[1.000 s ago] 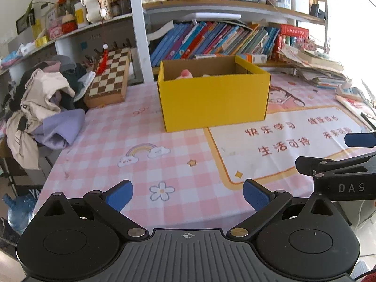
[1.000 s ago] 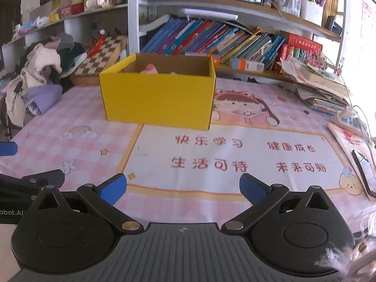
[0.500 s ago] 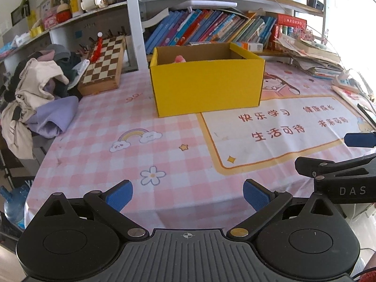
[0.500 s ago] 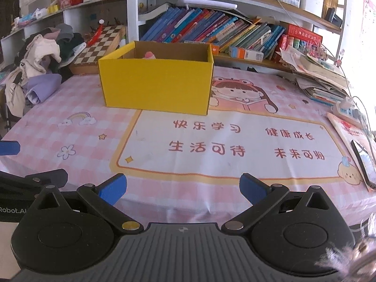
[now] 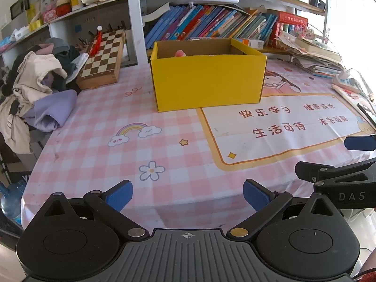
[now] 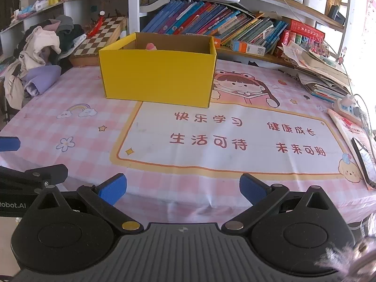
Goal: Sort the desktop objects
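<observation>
1. My left gripper (image 5: 188, 196) hangs over the near edge of the pink checked tablecloth (image 5: 98, 117), blue pads spread wide, nothing between them.
2. My right gripper (image 6: 183, 188) is likewise released and empty, low at the table's front edge.
3. The open yellow cardboard box (image 5: 208, 83) stands at 12 o'clock from the left gripper, well apart from it; a pink rounded object (image 5: 179, 52) peeks above its rim.
4. A wooden folding chessboard (image 5: 103, 56) leans at 10 o'clock, beside a heap of clothes (image 5: 35, 87).
</observation>
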`<control>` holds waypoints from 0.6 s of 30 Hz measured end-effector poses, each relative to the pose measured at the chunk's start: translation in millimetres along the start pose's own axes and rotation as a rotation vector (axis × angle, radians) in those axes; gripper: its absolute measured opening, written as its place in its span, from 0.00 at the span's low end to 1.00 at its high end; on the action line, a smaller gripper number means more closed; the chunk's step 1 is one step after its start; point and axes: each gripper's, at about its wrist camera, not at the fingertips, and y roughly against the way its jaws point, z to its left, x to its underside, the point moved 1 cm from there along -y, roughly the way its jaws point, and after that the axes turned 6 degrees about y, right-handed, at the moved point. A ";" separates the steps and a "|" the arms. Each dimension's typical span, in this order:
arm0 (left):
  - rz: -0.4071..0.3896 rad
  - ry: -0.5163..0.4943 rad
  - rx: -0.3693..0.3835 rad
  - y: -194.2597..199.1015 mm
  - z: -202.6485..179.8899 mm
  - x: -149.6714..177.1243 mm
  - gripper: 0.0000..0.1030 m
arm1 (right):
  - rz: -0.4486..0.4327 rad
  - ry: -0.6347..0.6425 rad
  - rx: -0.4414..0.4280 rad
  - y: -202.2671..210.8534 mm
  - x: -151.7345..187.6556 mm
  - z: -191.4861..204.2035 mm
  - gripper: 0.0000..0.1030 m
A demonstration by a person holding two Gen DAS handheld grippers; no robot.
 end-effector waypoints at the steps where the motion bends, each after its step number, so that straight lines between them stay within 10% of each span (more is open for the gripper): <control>1: 0.000 0.000 0.000 -0.3 0.2 -0.3 0.98 | 0.000 0.000 0.000 -0.2 -0.5 0.4 1.00; 18: 0.012 0.009 -0.006 -3.6 5.1 1.1 0.99 | 0.016 0.021 -0.013 -6.4 -4.1 5.7 1.00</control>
